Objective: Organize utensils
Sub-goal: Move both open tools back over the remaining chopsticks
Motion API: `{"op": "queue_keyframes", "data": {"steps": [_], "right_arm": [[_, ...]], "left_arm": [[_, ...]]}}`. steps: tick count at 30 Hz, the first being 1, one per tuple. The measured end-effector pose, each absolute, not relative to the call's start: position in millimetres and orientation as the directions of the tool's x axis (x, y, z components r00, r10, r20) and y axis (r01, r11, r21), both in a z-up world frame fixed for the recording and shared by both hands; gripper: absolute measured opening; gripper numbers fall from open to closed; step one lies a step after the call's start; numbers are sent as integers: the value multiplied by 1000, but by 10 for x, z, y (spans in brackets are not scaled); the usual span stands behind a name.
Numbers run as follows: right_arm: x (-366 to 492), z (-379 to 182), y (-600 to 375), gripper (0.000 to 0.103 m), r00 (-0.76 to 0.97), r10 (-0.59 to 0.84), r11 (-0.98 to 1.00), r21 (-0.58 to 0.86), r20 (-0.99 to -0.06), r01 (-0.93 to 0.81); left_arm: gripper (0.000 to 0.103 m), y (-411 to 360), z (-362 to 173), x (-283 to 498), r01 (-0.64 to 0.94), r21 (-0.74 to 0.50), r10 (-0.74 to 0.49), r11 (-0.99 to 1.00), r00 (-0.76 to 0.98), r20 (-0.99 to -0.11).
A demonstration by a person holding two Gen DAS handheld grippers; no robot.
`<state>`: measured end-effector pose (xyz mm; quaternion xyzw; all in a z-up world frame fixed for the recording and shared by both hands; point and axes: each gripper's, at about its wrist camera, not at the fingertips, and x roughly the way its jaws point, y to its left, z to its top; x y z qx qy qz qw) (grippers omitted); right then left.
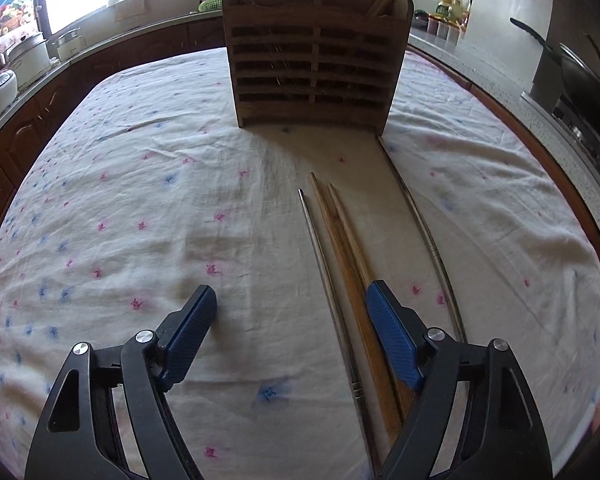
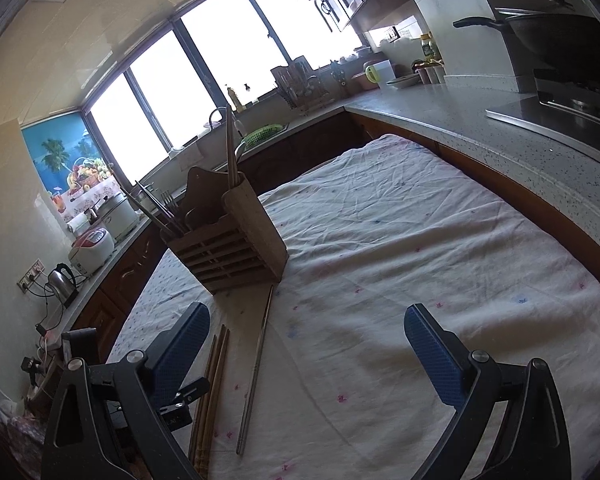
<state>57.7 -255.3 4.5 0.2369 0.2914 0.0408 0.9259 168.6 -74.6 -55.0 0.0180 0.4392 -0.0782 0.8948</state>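
On the cloth-covered surface [image 1: 140, 200], taken from left to right, the near left part holds nothing but wrinkled fabric, and that is where the left tool [image 1: 288, 308] hangs low with its fingers wide apart and nothing between them. Its right blue pad [image 1: 392, 340] sits over the wooden chopsticks [image 1: 348, 248], while the left metal chopstick [image 1: 324, 264] lies in the open gap. That spread looks chosen to straddle the loose sticks before closing on one.

Next come the sticks themselves: one metal, then a wooden pair lying touching side by side, then, set apart to the right, another metal chopstick [image 1: 420, 224] whose far tip reaches the holder's front corner. All point toward the wooden holder [image 1: 312, 64], probably laid that way so each can be lifted lengthwise and dropped in upright.

The slatted holder stands at the far middle of the cloth, already carrying chopsticks and forks in its compartments, so sorting seems partly done.

Farthest right, the right tool [image 2: 308, 328] hovers higher over bare cloth, fingers likewise spread and empty, with the wooden pair [image 2: 212, 392] and one metal stick [image 2: 256, 368] to its left. It appears to be waiting clear of the left tool's reach.
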Motion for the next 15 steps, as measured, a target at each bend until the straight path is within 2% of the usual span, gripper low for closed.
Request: {"op": "queue_keyframes", "data": {"steps": [7, 15], "right_arm": [[609, 41, -2540, 99, 822, 225, 883, 465, -524, 55], [796, -124, -2270, 98, 766, 289, 894, 448, -574, -2]], "left_arm": [[80, -485, -604, 1559, 173, 16, -93, 985, 601, -794], [75, 29, -553, 1507, 129, -169, -213, 977, 604, -768]]}}
